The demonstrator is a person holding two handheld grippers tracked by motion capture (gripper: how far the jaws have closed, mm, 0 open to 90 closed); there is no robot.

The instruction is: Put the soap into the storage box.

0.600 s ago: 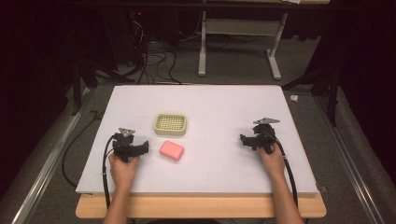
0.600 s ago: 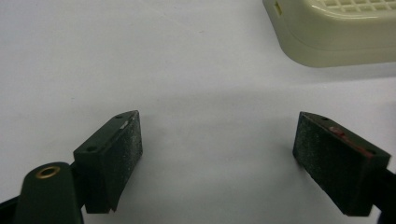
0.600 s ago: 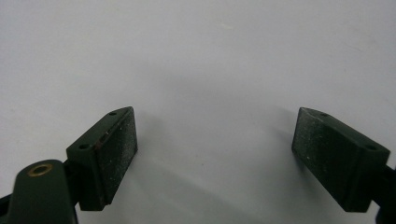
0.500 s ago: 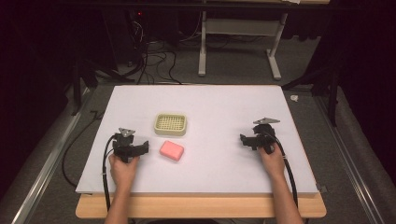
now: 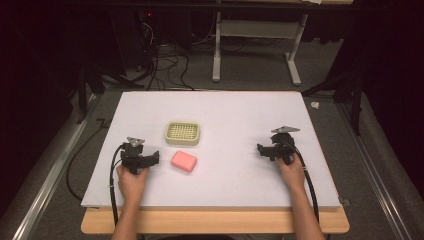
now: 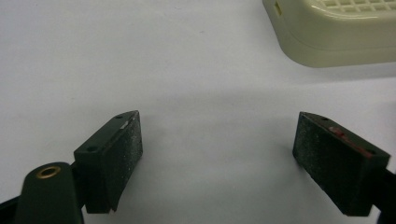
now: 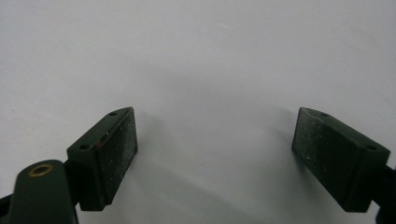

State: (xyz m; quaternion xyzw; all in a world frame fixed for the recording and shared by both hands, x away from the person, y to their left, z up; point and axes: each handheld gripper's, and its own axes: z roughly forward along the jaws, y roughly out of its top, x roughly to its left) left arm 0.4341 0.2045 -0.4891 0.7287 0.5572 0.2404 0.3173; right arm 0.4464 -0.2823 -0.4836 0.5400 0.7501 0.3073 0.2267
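High view, soap dish: a cream soap dish (image 5: 182,133) with a slotted grid top is seen on the white table (image 5: 225,115), left of centre; nothing is seen lying in it
High view, soap: a pink soap bar (image 5: 183,161) is laid flat on the table just in front of the dish, apart from it
High view, left gripper: the left gripper (image 5: 140,159) is held low by the left hand (image 5: 132,181), just left of the soap, not touching it
High view, right gripper: the right gripper (image 5: 267,150) is held by the right hand (image 5: 291,170) well apart to the right, on bare table
Left gripper view: the left gripper (image 6: 217,149) is seen with its jaws spread wide, nothing held between them; a corner of the soap dish (image 6: 336,32) is seen at upper right, beyond the right jaw
Right gripper view: the right gripper (image 7: 215,149) is seen released, jaws wide apart over bare white table (image 7: 210,56), nothing gripped
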